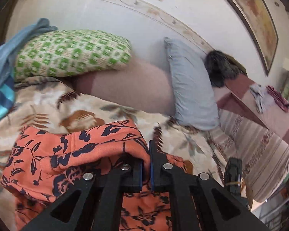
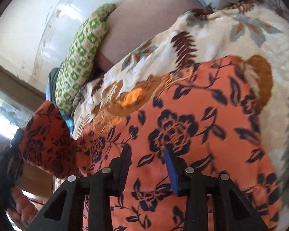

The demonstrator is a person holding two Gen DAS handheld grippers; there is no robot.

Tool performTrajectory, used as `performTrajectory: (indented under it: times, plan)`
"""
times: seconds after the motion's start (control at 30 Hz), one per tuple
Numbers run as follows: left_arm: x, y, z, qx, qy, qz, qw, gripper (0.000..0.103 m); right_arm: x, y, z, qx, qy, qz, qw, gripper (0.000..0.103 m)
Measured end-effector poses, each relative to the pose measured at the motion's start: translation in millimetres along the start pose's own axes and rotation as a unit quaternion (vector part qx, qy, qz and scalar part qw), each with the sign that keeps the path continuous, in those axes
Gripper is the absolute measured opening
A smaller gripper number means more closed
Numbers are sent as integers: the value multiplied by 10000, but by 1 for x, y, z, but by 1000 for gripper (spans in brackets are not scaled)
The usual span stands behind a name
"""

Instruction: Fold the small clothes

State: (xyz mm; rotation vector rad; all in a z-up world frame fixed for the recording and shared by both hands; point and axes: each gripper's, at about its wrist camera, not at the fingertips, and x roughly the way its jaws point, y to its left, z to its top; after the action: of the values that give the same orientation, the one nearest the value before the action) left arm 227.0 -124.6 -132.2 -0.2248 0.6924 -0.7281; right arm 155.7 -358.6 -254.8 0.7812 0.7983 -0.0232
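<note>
An orange garment with a dark floral print (image 1: pixel 71 154) lies on a cream leaf-patterned blanket (image 1: pixel 48 104) on the bed. My left gripper (image 1: pixel 146 165) is shut on a raised fold of the garment, which drapes over its left finger. In the right wrist view the same garment (image 2: pixel 183 127) spreads flat below my right gripper (image 2: pixel 147 159), whose fingers stand apart just above the cloth with nothing between them. At the left of that view the lifted part of the garment (image 2: pixel 48 134) hangs from the left gripper.
A green-and-white checked pillow (image 1: pixel 73 53), a pinkish bolster (image 1: pixel 129 84) and a grey pillow (image 1: pixel 190 88) lie along the wall. Blue clothes (image 1: pixel 2 73) are piled at the left. A striped sheet (image 1: pixel 260 154) and the bed edge are at the right.
</note>
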Motion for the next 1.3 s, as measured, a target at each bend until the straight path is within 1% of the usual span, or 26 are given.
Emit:
performTrajectory:
  times: [0.03,0.07,0.1,0.13,0.2,0.27,0.33,0.4,0.43,0.5,0.57,0.63,0.67,0.7,0.77,0.83,0.9,0.97,1.0,1.1,1.13,1.17,1.2,1.23,1.27,1.3]
  plan:
    - [15,-15,-10,201,243,-145,9994,7,-8,-9,6,141,-112,97,9998,39]
    - [29,-27,-17,407,541,-221,9975,14,-16,-18,11,261,-220,212,9992,39]
    - [39,-33,-22,521,770,-136,9956,26,-24,-23,16,337,-334,313,9984,39]
    - [41,-36,-25,555,849,17,9948,32,-31,-27,20,377,-447,428,9974,40]
    - [31,-29,-22,554,589,170,9966,54,-45,-28,27,355,-622,580,9957,70]
    - [10,-14,-8,406,219,310,9985,67,-51,-20,32,159,-719,605,9955,71]
    - [-16,7,8,144,-247,337,9990,70,-50,-10,34,-85,-669,603,9959,71]
    - [-37,27,21,-87,-547,384,9977,79,-42,-1,28,-320,-427,654,9964,71]
    - [-44,37,25,-149,-626,545,9964,81,-34,7,24,-453,-270,612,9967,71]
    - [-45,59,28,-221,-538,1251,9904,82,-18,19,14,-734,105,487,9961,71]
    - [-36,88,23,-357,-140,2057,9779,82,-5,29,1,-995,349,262,9941,71]
    - [-25,124,9,-652,315,2649,9616,81,3,48,-12,-1523,363,50,9877,71]
    - [-19,144,1,-958,630,2838,9520,81,7,61,-20,-1910,444,-27,9806,71]
    - [-17,164,-8,-1305,888,2884,9444,80,11,72,-29,-2329,537,-134,9709,71]
    - [-19,189,-20,-1769,1002,2753,9396,80,17,92,-51,-3149,679,-386,9459,71]
    - [-22,196,-24,-1708,1047,2941,9346,80,20,101,-75,-3903,919,-498,9147,71]
    - [-25,194,-25,-1464,1003,3095,9342,80,20,103,-95,-4469,950,-659,8871,71]
    - [-21,191,-27,-1339,1093,3056,9363,80,20,102,-105,-4759,739,-928,8715,71]
    - [-17,190,-29,-1330,1175,2936,9393,80,22,102,-106,-4772,656,-984,8708,71]
    - [1,183,-40,-1298,1565,2457,9478,80,36,106,-107,-4693,705,-953,8751,71]
    - [6,179,-44,-1235,1682,2348,9494,80,40,107,-106,-4675,662,-1004,8758,71]
    - [9,175,-47,-1107,1726,2393,9490,80,45,106,-104,-4621,685,-1001,8785,70]
    - [9,171,-47,-954,1707,2478,9489,80,51,106,-100,-4494,735,-957,8851,66]
    - [9,169,-47,-870,1693,2504,9492,80,53,102,-94,-4263,791,-847,8971,59]
    - [6,170,-46,-898,1668,2478,9501,80,53,98,-86,-3966,870,-692,9112,40]
    - [3,172,-45,-1005,1597,2433,9514,80,51,92,-78,-3699,842,-632,9231,30]
